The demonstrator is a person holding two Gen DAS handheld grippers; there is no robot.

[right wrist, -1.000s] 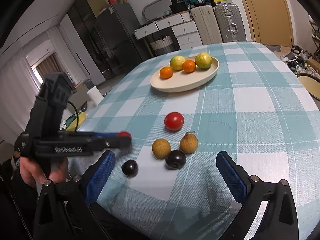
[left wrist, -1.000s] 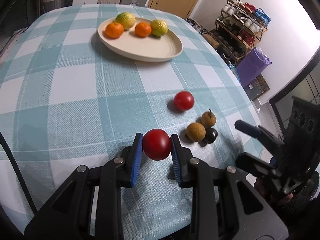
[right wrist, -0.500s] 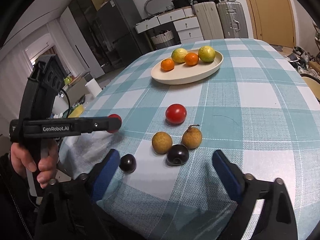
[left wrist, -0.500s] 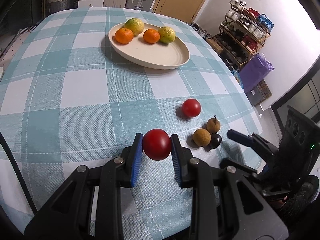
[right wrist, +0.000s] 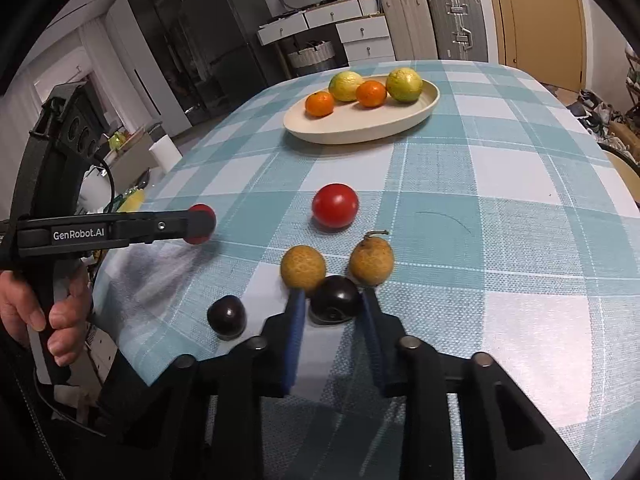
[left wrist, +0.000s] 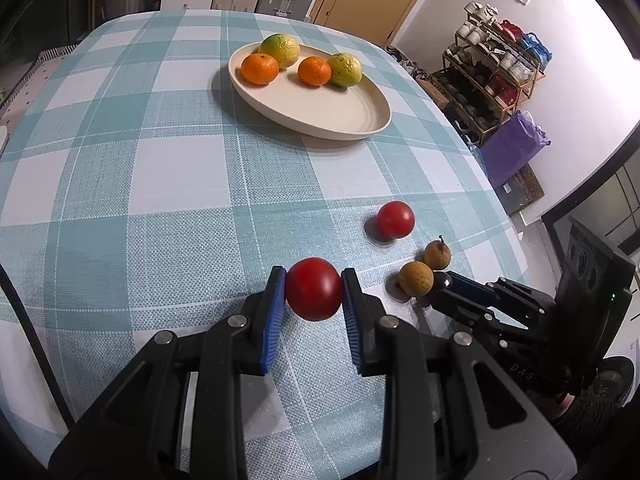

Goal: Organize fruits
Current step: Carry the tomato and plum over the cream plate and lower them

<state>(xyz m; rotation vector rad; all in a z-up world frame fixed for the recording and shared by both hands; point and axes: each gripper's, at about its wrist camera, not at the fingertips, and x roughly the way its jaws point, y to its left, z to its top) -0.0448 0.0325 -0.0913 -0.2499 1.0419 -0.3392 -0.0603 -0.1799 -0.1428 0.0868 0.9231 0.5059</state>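
Now the right gripper [right wrist: 334,310], jaws just closing, pinches the dark round plum [right wrist: 335,299] at lower centre; the left gripper [left wrist: 314,294] clamps a glossy red tomato [left wrist: 314,289]; next, probably lift both toward the cream oval plate [right wrist: 400,126].

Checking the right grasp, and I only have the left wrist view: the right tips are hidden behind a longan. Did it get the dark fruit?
Observer: Yes. The right gripper has just been closing, and its pads now press the dark fruit, which is still on the cloth.
Operator: Where are the longans?
Observer: Both longans sit just behind that fruit, one beyond each fingertip.
Operator: Any fruit I can't see?
Observer: A second dark fruit lies alone near the cloth's near edge.
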